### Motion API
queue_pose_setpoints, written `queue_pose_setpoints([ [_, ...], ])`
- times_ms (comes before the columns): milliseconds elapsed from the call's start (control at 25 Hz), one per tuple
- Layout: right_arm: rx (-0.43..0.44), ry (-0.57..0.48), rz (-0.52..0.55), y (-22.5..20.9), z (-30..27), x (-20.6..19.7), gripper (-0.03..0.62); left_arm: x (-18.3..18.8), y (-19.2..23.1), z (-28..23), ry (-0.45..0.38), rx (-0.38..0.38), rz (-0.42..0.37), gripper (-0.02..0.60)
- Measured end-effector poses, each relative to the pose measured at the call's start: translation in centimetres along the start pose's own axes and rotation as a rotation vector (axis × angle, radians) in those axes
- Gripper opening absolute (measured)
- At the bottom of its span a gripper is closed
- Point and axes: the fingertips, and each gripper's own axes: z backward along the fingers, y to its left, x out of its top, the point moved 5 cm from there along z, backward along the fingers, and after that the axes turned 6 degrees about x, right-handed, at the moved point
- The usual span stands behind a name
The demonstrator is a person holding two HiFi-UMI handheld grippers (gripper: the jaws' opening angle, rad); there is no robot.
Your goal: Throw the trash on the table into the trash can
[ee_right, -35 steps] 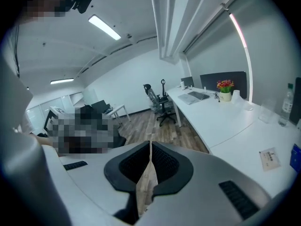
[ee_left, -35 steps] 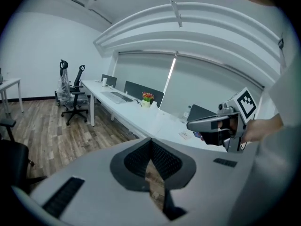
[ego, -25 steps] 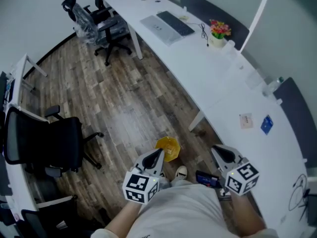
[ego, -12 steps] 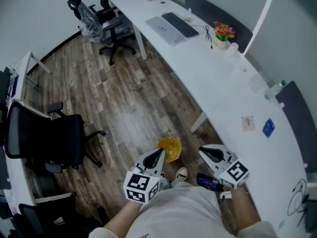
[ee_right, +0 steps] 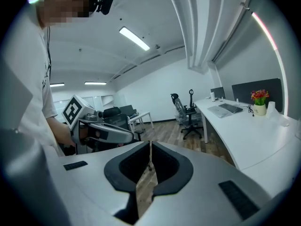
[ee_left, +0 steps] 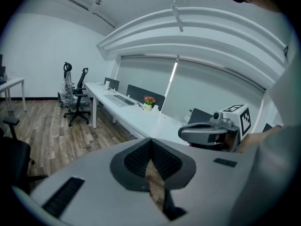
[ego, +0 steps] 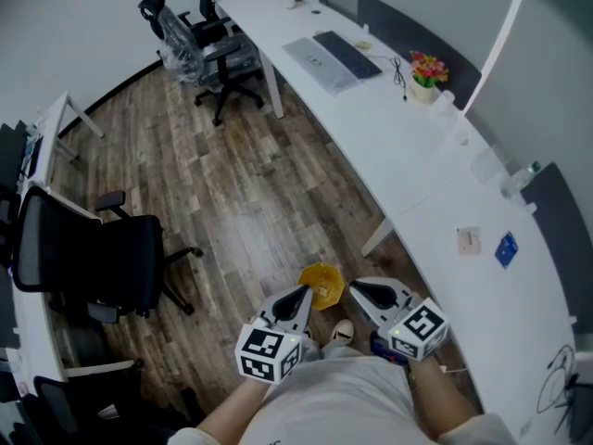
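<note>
The yellow trash can (ego: 321, 284) stands on the wood floor beside the long white table (ego: 408, 156), just ahead of both grippers. On the table at the right lie a small tan scrap (ego: 468, 240) and a blue scrap (ego: 506, 249). My left gripper (ego: 299, 298) is shut and empty, its tip at the can's near left edge. Close on its right, my right gripper (ego: 359, 291) points left toward the can, also shut with nothing in it. In the left gripper view the closed jaws (ee_left: 151, 142) fill the foreground; the right gripper view shows the same (ee_right: 150, 145).
A keyboard and laptop (ego: 335, 54) and a pot of flowers (ego: 426, 68) sit farther along the table. Black office chairs stand at the left (ego: 93, 258) and at the far end (ego: 218, 58). My shoe (ego: 343, 330) shows beneath the grippers.
My right gripper has swung left, away from the table edge and toward the trash can and the left gripper. The left gripper has hardly moved.
</note>
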Motion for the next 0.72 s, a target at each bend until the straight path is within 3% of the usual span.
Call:
queue_pose_setpoints([
  [480, -0.123, -0.013, -0.018, -1.7, 2.0, 0.0, 0.035, 0.6, 0.5, -1.0, 0.007, -0.069, -0.013, 0.0],
  [600, -0.196, -0.024, -0.019, -2.2, 3.8, -0.3, 0.035, 0.7, -0.3, -1.9, 0.014, -0.13, -0.036, 0.0],
  [720, -0.295, -0.04, -0.036, -2.9, 6.5, -1.1, 0.035, 1.1, -2.1, -3.0, 0.023, -0.238, -0.077, 0.0],
])
